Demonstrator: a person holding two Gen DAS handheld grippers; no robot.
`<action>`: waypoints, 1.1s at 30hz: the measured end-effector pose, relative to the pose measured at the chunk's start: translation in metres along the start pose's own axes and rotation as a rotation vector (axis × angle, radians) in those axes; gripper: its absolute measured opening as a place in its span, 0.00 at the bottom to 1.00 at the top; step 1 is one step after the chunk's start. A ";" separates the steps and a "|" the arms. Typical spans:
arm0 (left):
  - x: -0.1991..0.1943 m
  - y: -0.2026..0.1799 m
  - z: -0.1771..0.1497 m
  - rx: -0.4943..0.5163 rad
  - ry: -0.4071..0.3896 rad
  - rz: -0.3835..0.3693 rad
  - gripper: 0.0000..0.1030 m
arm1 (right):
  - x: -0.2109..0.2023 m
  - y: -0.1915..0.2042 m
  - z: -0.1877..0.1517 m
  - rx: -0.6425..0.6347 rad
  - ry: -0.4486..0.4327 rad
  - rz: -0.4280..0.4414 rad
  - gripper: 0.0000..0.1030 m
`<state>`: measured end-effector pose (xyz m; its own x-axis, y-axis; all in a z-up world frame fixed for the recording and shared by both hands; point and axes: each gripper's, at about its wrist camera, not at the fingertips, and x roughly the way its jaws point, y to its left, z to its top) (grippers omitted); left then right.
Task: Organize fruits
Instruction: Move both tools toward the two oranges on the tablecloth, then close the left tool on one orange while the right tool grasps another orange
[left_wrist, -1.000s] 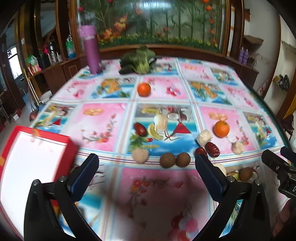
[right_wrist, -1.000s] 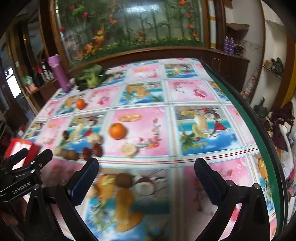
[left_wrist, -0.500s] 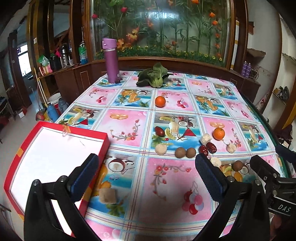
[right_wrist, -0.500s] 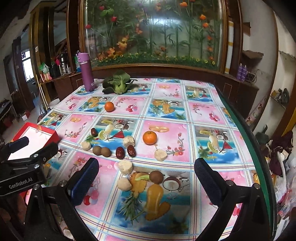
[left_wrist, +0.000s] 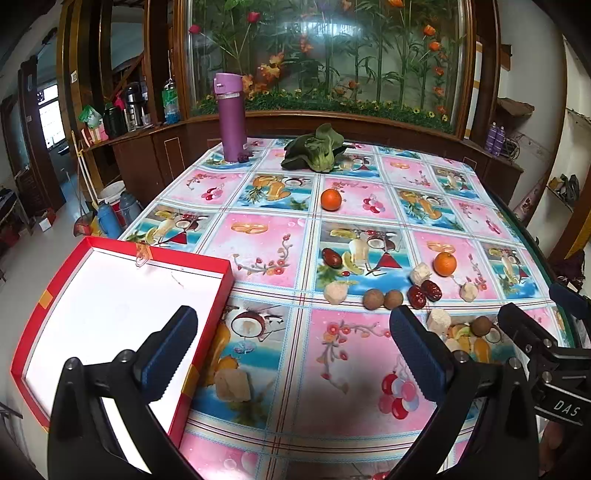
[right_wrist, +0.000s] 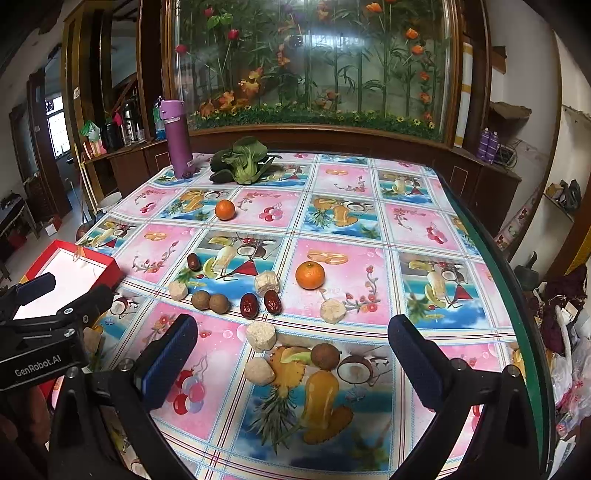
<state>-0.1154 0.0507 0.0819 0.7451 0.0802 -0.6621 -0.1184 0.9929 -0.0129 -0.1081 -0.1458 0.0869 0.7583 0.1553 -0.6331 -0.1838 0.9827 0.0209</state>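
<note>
Both grippers hang low over the near edge of the flowery plastic tablecloth (right_wrist: 417, 236), side by side. The left gripper (left_wrist: 291, 350) and right gripper (right_wrist: 291, 354) are wide open and hold nothing. The shallow red box with a white floor (left_wrist: 110, 314) lies left. Further off sit brown round fruits (right_wrist: 210, 301), dark red dates (right_wrist: 260, 303) and two oranges (right_wrist: 310, 275).

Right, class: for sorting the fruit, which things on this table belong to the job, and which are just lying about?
Belongs to the job:
- two oranges
- red dates
- brown round fruits
- pale chunks
- red box, empty
- left gripper and right gripper, both open

Lying about:
- purple flask
- leafy greens
</note>
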 end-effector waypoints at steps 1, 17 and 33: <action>0.002 0.001 0.000 -0.002 0.003 0.001 1.00 | 0.001 0.000 0.000 0.001 0.002 0.000 0.99; 0.010 0.061 -0.024 0.041 0.080 0.054 1.00 | 0.042 -0.040 0.012 0.039 0.070 0.011 0.99; 0.130 0.019 0.101 0.138 0.166 0.033 1.00 | 0.141 -0.051 0.037 0.131 0.226 0.082 0.66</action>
<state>0.0451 0.0891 0.0711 0.6227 0.1090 -0.7748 -0.0416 0.9935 0.1064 0.0312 -0.1700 0.0251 0.5826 0.2225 -0.7817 -0.1449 0.9748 0.1695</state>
